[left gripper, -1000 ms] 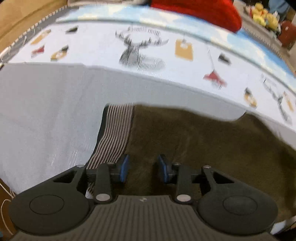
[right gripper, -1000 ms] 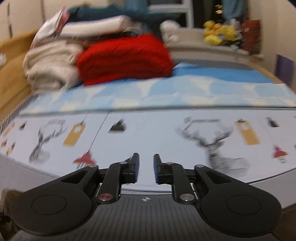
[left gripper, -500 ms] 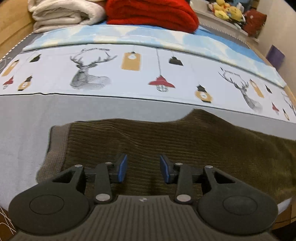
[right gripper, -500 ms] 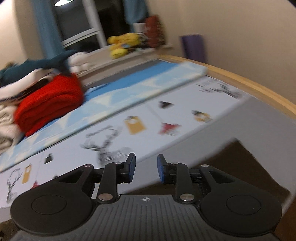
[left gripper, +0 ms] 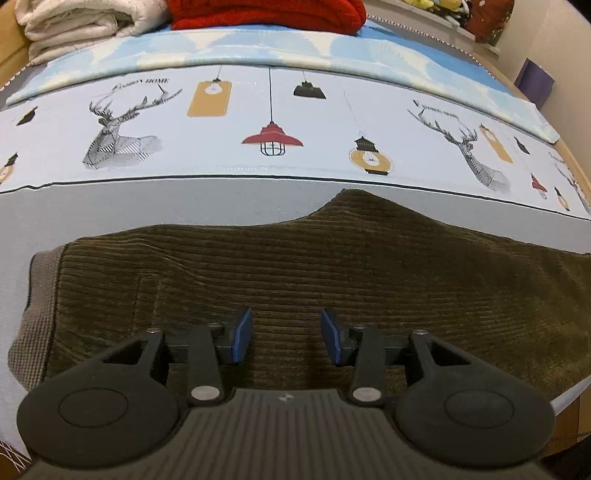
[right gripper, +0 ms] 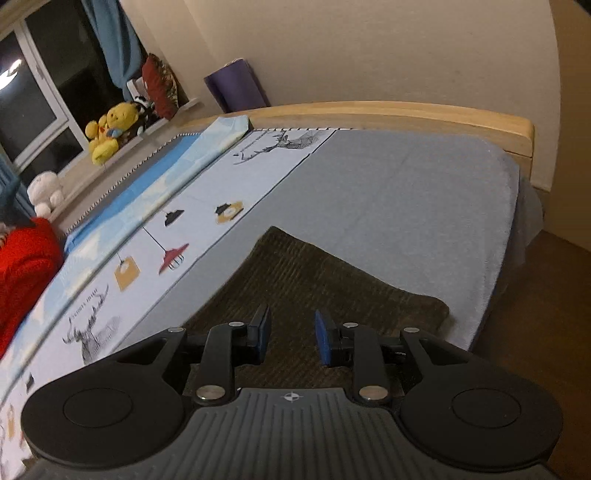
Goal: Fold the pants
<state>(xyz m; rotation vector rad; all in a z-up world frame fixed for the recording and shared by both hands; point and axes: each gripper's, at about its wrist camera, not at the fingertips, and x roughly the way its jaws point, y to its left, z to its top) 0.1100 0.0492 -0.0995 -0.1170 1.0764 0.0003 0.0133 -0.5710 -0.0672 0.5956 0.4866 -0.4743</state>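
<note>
Both cameras have swung down onto the pants (left gripper: 332, 273), spread along the bed's near edge for easy reach; left gripper (left gripper: 286, 336) and right gripper (right gripper: 291, 336) hover spread, pinching nothing (likely picking hold points), with the red blanket (left gripper: 266, 13) beyond

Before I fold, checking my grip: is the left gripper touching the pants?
Cannot tell. In the left wrist view the left gripper is open over the pants, but no gap or contact shows.

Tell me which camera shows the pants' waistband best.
The left wrist view: the pants lie flat with the ribbed waistband at their left end. The right wrist view shows only the pants' other end.
</note>
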